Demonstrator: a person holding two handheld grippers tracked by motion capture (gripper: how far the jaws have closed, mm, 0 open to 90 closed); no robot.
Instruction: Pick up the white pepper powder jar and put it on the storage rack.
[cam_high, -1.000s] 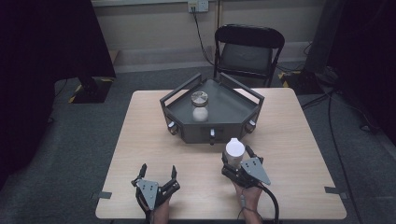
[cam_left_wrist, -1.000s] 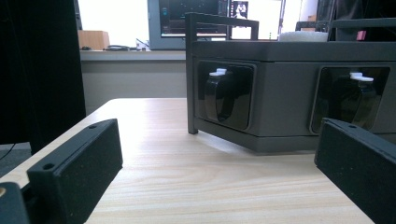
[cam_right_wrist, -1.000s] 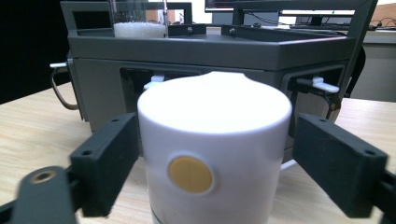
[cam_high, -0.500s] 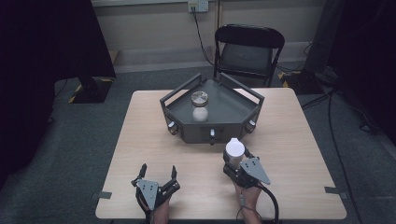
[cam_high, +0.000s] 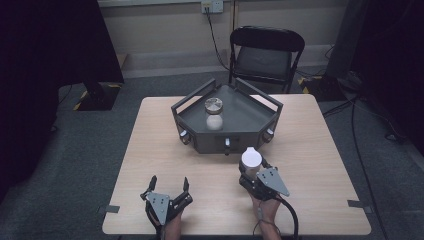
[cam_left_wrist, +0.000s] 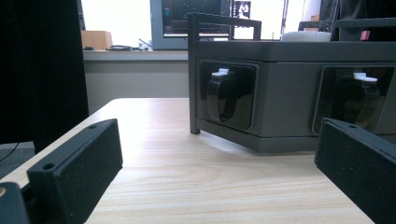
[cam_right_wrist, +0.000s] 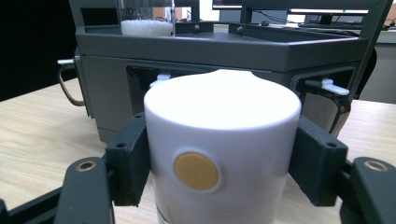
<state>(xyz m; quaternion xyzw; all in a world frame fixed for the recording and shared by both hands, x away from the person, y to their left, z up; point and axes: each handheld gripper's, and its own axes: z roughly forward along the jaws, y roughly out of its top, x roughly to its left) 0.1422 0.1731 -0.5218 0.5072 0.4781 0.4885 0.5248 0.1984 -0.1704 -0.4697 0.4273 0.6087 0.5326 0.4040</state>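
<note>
The white cylinder (cam_right_wrist: 222, 154), with a round yellow spot on its side, stood upright on the surface (cam_high: 150, 145) just in front of the dark scale-like tray unit (cam_high: 227, 120). The right tongs (cam_right_wrist: 223, 161) pinched it from both sides, the pads flat against its wall; the jaws had just been closing with the cylinder between them. The step in hand looked like securing the grasp, so the next move probably called for a straight lift, high enough to clear the unit's raised rails before carrying the cylinder over it. The left tongs (cam_high: 167, 189) rested near the front edge of the surface, spread wide with nothing between them. A metal-lidded jar (cam_high: 214, 106) and a smaller container, possibly holding white grains (cam_high: 215, 121), occupied the tray's middle and could crowd a placement there. A folding chair (cam_high: 265, 55) stood behind the surface.
</note>
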